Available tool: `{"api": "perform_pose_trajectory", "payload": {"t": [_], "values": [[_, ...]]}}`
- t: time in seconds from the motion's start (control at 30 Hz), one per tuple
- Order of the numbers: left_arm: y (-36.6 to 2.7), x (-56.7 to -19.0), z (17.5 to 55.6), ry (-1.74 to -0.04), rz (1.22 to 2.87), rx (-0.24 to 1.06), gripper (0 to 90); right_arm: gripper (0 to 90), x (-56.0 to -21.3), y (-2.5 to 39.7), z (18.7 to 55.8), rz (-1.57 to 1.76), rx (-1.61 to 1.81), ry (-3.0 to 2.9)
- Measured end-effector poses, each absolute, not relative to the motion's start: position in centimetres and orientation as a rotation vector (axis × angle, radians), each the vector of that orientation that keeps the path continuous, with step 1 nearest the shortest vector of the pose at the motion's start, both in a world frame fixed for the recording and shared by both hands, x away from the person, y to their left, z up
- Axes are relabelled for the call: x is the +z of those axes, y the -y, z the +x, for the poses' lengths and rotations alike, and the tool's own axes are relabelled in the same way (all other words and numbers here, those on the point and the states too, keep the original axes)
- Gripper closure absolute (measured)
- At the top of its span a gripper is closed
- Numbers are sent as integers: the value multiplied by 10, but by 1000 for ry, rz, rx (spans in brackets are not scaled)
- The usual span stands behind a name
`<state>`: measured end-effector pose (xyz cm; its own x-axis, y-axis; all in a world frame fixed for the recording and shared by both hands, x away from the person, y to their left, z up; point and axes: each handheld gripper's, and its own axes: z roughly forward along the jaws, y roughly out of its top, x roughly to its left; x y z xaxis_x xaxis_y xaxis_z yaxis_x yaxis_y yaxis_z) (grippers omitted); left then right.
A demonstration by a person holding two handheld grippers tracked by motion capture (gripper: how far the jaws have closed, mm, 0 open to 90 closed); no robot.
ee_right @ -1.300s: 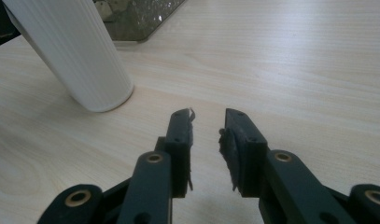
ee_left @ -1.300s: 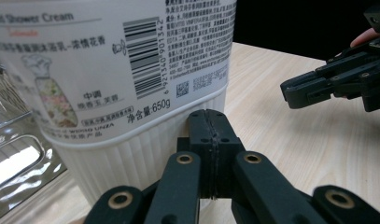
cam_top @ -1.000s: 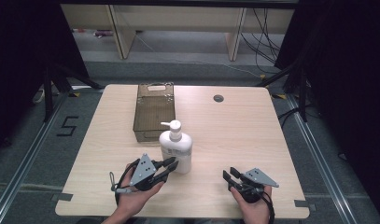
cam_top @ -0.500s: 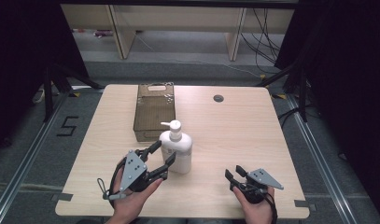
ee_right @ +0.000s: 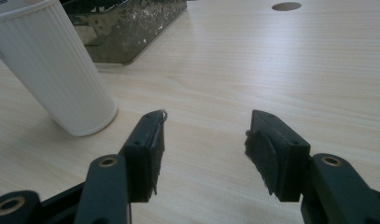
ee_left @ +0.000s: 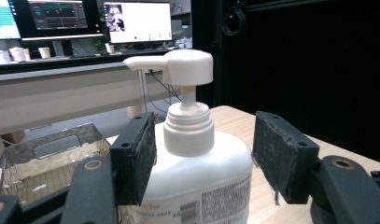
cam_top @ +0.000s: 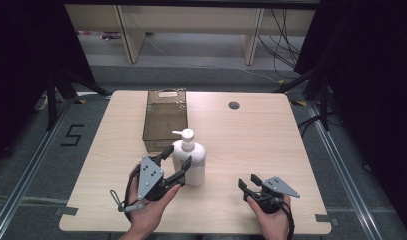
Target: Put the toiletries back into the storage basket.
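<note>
The left gripper (cam_top: 174, 162), jaws spread wide either side of the soap bottle (cam_top: 191, 161) standing near the table's (cam_top: 251, 145) middle beside the basket (cam_top: 164, 119), could tip it if one pad (ee_left: 140, 156) touches first, while the right gripper (cam_top: 247, 184) rests open and empty.

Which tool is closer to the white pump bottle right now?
Left. The left tool has its open jaws on either side of the pump bottle; the right tool rests apart on the table, off to the bottle's right.

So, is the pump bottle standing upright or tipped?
Upright. The bottle stands on its base on the table, pump on top, between the open jaws of the left gripper.
</note>
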<state>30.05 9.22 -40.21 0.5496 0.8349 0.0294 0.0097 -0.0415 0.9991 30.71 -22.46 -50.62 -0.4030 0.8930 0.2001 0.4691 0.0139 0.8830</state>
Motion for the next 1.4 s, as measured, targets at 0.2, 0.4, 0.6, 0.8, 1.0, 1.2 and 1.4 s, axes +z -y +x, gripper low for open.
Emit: {"api": "perform_pose_trajectory", "payload": {"t": [0.2, 0.4, 0.6, 0.8, 1.0, 1.2, 1.4], "values": [[-80, -395, 310, -799, 1483, 818, 384, 460, -505, 227, 307, 1362, 1344, -1901], [-76, -389, 315, -827, 1471, 840, 389, 458, -506, 225, 308, 1357, 1351, -1898], [-71, -387, 325, -859, 1492, 833, 405, 458, -507, 222, 308, 1391, 1352, -1914], [-68, -383, 332, -888, 1492, 819, 425, 458, -509, 223, 309, 1395, 1353, -1932], [-65, -382, 340, -915, 1495, 821, 454, 458, -508, 224, 309, 1383, 1302, -1950], [-65, -382, 344, -921, 1498, 821, 496, 458, -509, 223, 310, 1378, 1331, -1939], [-62, -381, 343, -905, 1502, 827, 576, 458, -509, 222, 310, 1386, 1336, -1936]]}}
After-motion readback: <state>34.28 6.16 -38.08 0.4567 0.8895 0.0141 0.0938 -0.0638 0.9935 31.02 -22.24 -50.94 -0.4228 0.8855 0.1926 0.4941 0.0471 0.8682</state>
